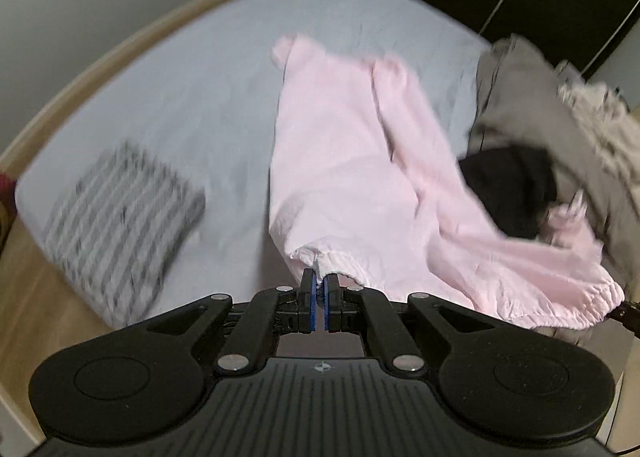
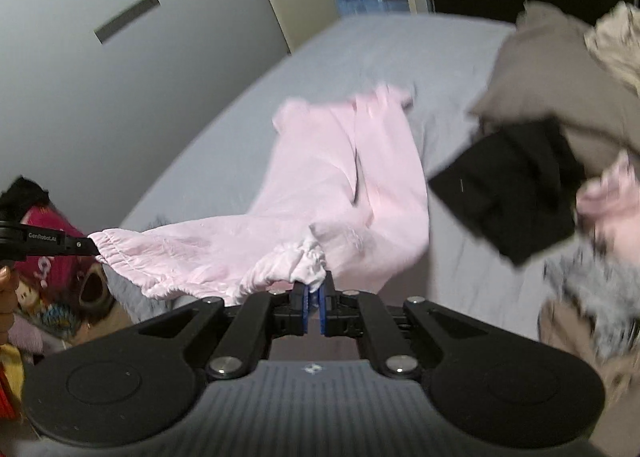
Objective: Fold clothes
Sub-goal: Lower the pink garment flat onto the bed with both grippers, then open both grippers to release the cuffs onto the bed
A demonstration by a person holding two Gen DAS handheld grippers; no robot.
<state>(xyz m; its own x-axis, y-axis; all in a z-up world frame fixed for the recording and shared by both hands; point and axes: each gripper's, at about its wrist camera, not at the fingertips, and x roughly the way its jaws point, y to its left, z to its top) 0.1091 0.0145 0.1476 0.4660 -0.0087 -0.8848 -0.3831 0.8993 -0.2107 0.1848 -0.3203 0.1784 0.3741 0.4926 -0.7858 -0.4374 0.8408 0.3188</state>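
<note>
Black linkage arms and 2 round pads of each gripper fill the foreground. Left gripper point(image 1: 320, 283) has its blue-lined jaws pressed together on the gathered elastic waistband of the pink trousers point(image 1: 344, 161); right gripper point(image 2: 316, 289) pinches the same waistband at a bunched white-pink fold, jaws nearly touching. In the right wrist view the left gripper's finger point(image 2: 60, 245) shows at the far end of the waistband, with white lettering that seems to read "GenRobot.AI" — small and soft.

Both trouser legs trail away over the grey bed sheet point(image 1: 192, 97). A folded grey-striped garment point(image 1: 120, 225) lies on the sheet, apart from the trousers. On the other side a heap — a taupe garment point(image 1: 516, 97), a black garment point(image 1: 512, 189) and a cream fuzzy piece point(image 1: 600, 125) — sits just beside the pink cloth. Motion blur smears the edges.
</note>
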